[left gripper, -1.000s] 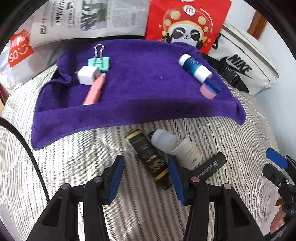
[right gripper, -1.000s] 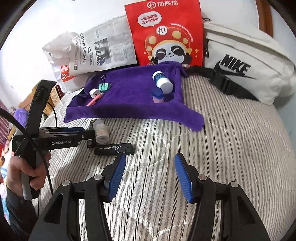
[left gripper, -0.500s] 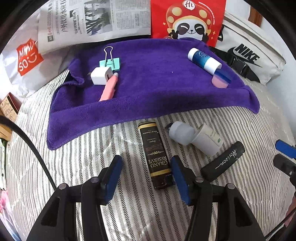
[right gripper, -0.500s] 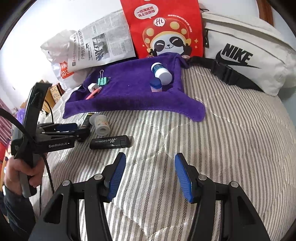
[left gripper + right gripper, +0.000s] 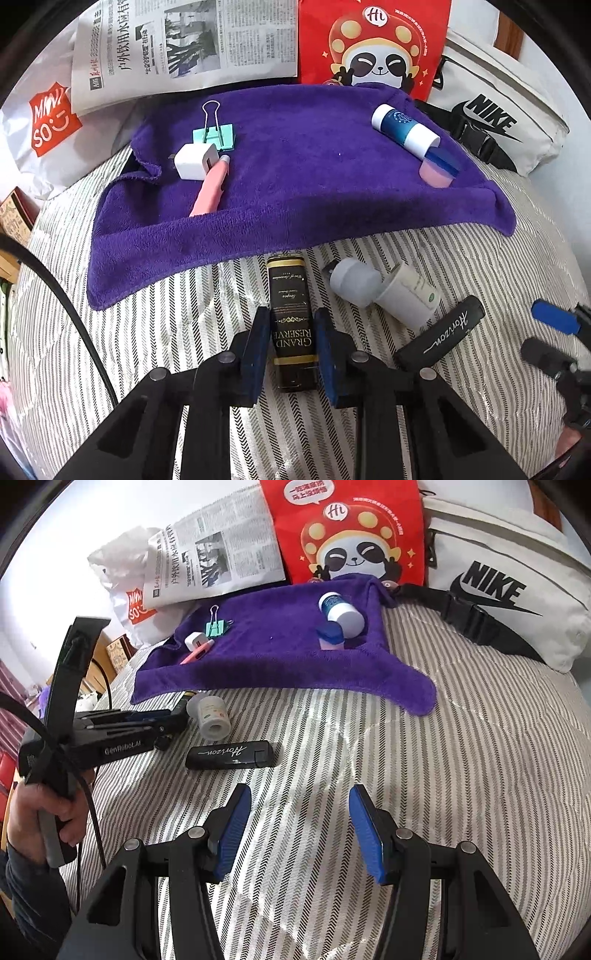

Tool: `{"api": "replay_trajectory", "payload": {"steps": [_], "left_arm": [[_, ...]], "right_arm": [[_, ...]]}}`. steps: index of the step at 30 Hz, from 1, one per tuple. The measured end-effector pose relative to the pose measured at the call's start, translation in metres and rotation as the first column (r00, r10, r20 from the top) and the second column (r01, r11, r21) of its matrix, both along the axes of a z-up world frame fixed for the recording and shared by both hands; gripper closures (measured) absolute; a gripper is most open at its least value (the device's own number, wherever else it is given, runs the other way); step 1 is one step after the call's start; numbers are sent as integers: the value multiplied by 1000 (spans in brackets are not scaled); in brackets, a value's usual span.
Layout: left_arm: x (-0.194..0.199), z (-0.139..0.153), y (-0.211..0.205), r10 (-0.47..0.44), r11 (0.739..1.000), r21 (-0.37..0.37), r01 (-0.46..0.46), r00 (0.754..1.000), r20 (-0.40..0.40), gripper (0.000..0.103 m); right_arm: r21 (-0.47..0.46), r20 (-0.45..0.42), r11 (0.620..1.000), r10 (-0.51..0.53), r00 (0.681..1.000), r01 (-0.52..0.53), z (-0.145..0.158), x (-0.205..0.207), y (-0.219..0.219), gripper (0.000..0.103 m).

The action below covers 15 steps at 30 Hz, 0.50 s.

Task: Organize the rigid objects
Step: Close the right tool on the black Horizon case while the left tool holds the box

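Grippers: two. The left gripper [image 5: 291,345] has its blue pads [image 5: 258,347] pressed against both long sides of the black rectangular box with gold trim and "Grand Reserve" lettering [image 5: 290,314], pinching its near half. The right gripper [image 5: 299,830] has its fingers spread wide over bare bedding, holding nothing.
Black boxes: one, lying flat on the striped grey-and-white quilt [image 5: 184,332], its far end just at the near edge of the purple fleece towel [image 5: 295,192].
Items on the quilt: three, counting the box. The grey-capped white cylindrical bottle [image 5: 384,288] lies on its side just right of the box; the black flat stick printed "Horizon" [image 5: 441,334] lies beside the bottle, nearer the camera.
Items on the towel: five. The mint-green binder clip with wire handles [image 5: 216,134], the white cube charger plug [image 5: 195,160] and the pink pen-shaped tool [image 5: 210,186] cluster at the left, plug and pink tool touching. The blue-and-white tube [image 5: 404,127] and the pink block with a blue top [image 5: 437,170] sit at the right, close together.
Containers: none open; whether any bag holds anything cannot be told.
Behind the towel: one folded newspaper [image 5: 184,48], one red panda-print bag [image 5: 373,44], one white Nike bag [image 5: 498,110], one white Miniso bag [image 5: 44,122].
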<state>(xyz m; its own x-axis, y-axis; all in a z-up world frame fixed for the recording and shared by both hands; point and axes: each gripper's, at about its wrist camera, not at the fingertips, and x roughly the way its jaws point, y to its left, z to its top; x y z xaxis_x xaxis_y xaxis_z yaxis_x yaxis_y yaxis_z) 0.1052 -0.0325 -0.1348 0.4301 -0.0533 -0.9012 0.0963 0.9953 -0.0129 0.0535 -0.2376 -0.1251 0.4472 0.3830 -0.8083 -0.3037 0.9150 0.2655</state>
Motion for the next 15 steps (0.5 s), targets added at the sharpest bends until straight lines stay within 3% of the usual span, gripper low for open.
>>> {"api": "replay_trajectory", "payload": {"steps": [8, 12, 15], "left_arm": [[1, -1, 4, -30, 1000, 1, 30, 1000, 8, 79], [-14, 1, 17, -41, 999, -3, 41, 999, 13, 79], [-21, 1, 25, -40, 999, -25, 40, 999, 19, 79]], "right_arm": [[-12, -3, 996, 86, 996, -87, -10, 5, 25, 48], [-85, 11, 984, 157, 988, -156, -14, 13, 43, 47], [-130, 15, 967, 221, 975, -217, -15, 21, 52, 41]]}}
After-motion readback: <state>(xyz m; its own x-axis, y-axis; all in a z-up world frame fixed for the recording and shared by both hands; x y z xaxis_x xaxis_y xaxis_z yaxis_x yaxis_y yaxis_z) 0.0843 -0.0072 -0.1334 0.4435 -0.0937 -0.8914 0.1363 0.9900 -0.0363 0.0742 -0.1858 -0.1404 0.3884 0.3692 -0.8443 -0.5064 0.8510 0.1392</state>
